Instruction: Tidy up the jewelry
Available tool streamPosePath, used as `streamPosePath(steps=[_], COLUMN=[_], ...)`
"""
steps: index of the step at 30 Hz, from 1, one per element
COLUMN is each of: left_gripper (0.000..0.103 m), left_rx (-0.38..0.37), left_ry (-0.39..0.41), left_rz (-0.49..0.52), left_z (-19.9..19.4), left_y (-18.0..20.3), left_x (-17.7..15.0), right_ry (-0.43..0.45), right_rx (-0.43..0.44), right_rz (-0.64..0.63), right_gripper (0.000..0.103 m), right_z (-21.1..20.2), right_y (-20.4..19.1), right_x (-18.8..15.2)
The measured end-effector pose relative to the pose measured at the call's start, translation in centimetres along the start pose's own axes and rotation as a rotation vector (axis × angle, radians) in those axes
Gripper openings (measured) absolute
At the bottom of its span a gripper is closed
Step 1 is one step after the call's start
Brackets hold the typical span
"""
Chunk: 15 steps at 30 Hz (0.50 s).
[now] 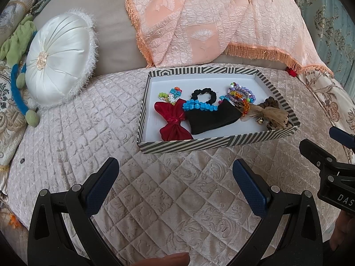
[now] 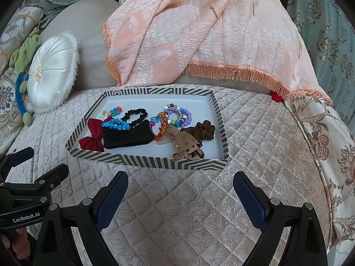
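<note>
- So all the jewelry sits inside the striped tray (image 2: 142, 160) on the quilt (image 2: 182, 210): red bow (image 2: 93, 136) at the left, black pouch (image 2: 126, 136) next to it with a blue bead bracelet (image 2: 116, 124) lying across its top edge.
- Black scrunchie (image 2: 137, 114) behind the pouch, small bright bead bits (image 2: 113, 110) in the far-left corner.
- Purple bead bracelets (image 2: 177, 115) and an orange bead strand (image 2: 163, 128) are bunched mid-tray; brown scrunchie (image 2: 199, 129) and a tan mesh bow (image 2: 188, 143) fill the right side, the bow hanging over the front wall.
- It's a loose heap, some pieces overlapping. That fits either a pile waiting to be sorted or stuff already gathered into the tray; can't say which.
- Left gripper (image 1: 176, 180) and right gripper (image 2: 180, 191) both hover over the quilt in front of the tray, jaws spread wide, nothing in them. My guess is they're parked low to keep the tray in view.
- Around it: white cushion (image 1: 58, 66) to the left, peach fringed throw (image 1: 210, 22) behind.
</note>
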<state>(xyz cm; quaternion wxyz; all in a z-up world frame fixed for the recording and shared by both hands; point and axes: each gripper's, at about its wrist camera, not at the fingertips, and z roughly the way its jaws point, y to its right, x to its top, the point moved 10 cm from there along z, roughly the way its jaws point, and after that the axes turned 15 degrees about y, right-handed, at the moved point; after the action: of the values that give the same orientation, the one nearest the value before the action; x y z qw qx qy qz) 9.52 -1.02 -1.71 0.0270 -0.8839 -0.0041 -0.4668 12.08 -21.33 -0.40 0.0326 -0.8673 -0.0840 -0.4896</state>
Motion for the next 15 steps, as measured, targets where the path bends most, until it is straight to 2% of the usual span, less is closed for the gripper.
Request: streamPosePath(steps=[15], left_gripper=[0.102], left_rx=[0.003], left_ry=[0.018], left_rz=[0.003], left_z=[-0.21], left_y=[0.03], left_x=[0.15], right_ry=[0.004], right_rx=[0.003], right_rz=[-0.001], right_gripper=[0.094], right_z=[-0.06], right_y=[-0.19], right_x=[0.07])
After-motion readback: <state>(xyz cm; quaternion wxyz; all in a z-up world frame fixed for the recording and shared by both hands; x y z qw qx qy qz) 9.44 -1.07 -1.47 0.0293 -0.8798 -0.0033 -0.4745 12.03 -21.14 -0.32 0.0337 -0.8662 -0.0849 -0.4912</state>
